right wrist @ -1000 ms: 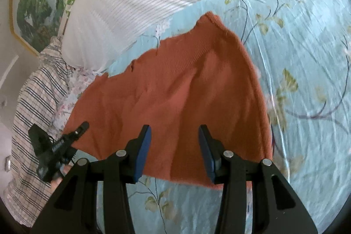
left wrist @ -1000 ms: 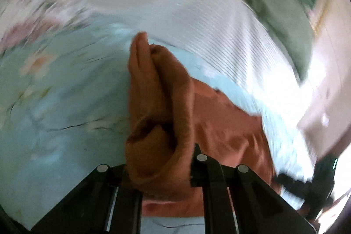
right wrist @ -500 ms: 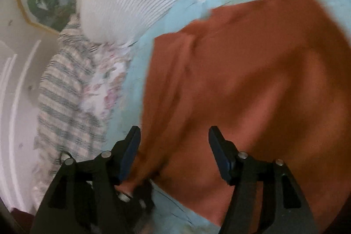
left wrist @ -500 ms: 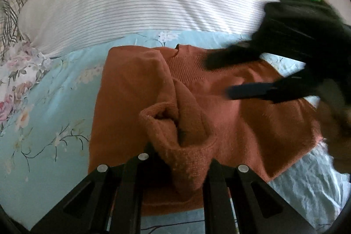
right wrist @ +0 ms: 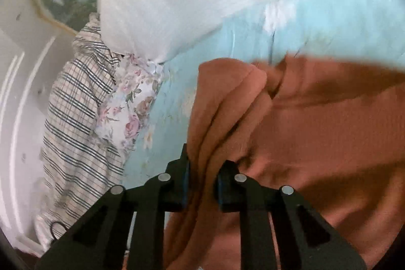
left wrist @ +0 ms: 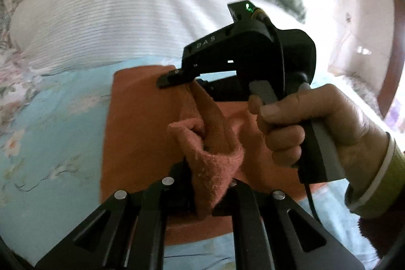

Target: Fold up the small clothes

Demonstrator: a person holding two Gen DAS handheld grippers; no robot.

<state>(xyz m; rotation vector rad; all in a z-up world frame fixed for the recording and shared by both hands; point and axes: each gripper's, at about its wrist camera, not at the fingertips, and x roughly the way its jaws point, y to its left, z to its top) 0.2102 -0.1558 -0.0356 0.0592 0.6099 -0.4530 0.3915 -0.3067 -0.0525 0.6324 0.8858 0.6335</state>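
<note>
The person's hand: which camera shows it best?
The left wrist view: the hand wraps the right gripper's handle, over the orange sweater. The right wrist view shows no hand, only its fingers pinching sweater.

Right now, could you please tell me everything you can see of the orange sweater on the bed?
The orange sweater is a rust-orange knit with a ribbed neckline, lying mostly flat on the light blue floral bedsheet below the striped white pillow. One bunched fold of it rises into the left gripper, which is shut on it. The right gripper pinches another gathered fold near its edge. The rest looks smooth, though the pictures are blurred.
</note>
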